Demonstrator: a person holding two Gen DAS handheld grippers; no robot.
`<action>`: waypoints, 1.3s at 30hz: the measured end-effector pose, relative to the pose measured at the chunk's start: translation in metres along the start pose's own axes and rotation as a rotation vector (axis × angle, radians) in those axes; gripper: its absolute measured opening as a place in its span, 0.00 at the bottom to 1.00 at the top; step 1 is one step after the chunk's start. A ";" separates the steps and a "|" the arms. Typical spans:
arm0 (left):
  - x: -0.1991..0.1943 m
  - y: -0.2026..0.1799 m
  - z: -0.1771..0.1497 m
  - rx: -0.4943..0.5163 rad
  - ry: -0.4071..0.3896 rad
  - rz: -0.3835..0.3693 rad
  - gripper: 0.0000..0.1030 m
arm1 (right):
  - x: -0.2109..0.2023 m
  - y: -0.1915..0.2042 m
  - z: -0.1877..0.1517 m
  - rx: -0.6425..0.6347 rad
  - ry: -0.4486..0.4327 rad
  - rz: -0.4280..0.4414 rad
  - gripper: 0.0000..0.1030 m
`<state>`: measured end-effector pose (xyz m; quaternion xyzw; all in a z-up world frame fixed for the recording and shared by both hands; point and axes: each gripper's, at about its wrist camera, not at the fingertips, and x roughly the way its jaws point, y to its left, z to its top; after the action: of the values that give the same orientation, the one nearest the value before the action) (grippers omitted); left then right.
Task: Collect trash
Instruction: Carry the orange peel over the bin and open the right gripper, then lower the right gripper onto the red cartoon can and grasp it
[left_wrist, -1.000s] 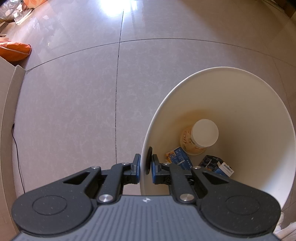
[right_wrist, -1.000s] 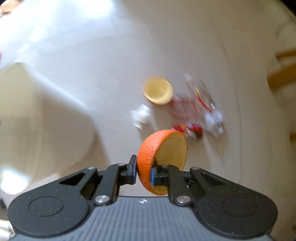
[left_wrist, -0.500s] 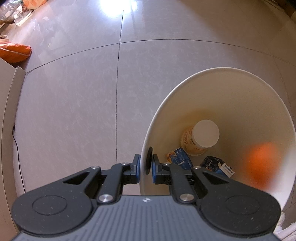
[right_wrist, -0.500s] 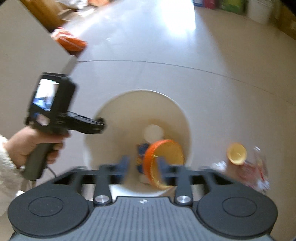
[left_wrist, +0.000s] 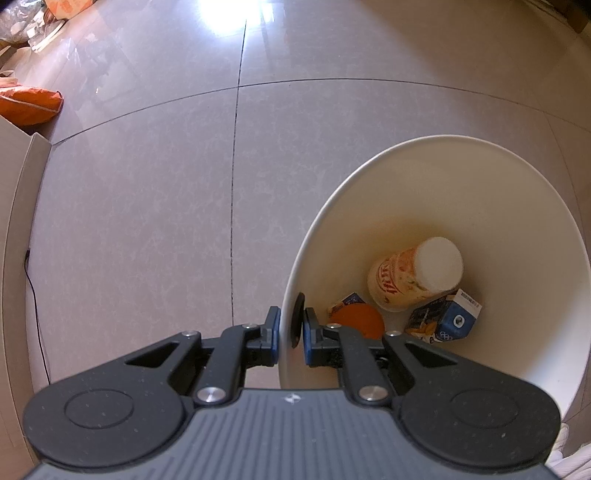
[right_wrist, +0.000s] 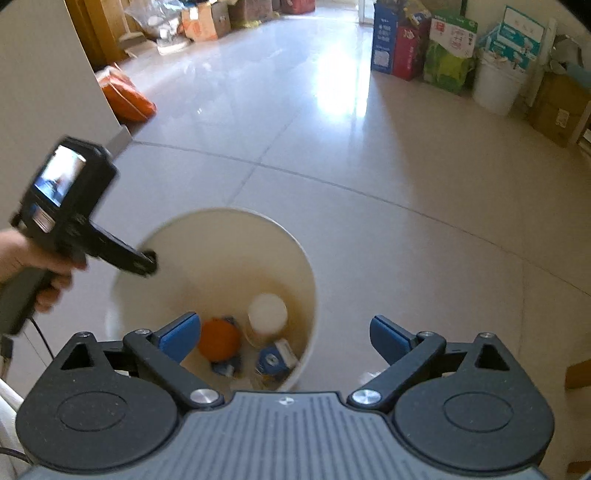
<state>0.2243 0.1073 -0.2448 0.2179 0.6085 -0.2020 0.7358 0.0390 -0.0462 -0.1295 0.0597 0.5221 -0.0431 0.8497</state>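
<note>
White plastic bin (left_wrist: 491, 177), round, smooth-walled, standing on glossy beige floor tiles (left_wrist: 147, 206). Left gripper (left_wrist: 291, 328) clamps the bin's near rim, pads pinched on the thin wall. Right gripper (right_wrist: 284, 336) above the bin; its jaws have just been opening, now spread wide with nothing between them. Orange peel (right_wrist: 218, 339), a dimpled half-dome, lies at the bin's bottom (dome side up), well below the right jaws, beside a tipped paper cup (left_wrist: 417, 277) and a blue carton (left_wrist: 454, 317).
</note>
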 end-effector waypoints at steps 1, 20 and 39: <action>0.000 0.000 0.000 0.002 -0.001 0.001 0.10 | 0.002 -0.005 -0.003 0.000 0.008 -0.013 0.99; -0.001 -0.003 0.000 0.001 -0.001 0.006 0.10 | 0.105 -0.168 -0.125 0.307 0.166 -0.123 1.00; 0.000 -0.001 0.002 -0.011 0.008 0.003 0.11 | 0.215 -0.249 -0.184 0.488 0.293 -0.133 1.00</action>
<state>0.2254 0.1053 -0.2448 0.2154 0.6124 -0.1967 0.7348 -0.0605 -0.2679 -0.4177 0.2337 0.6162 -0.2140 0.7210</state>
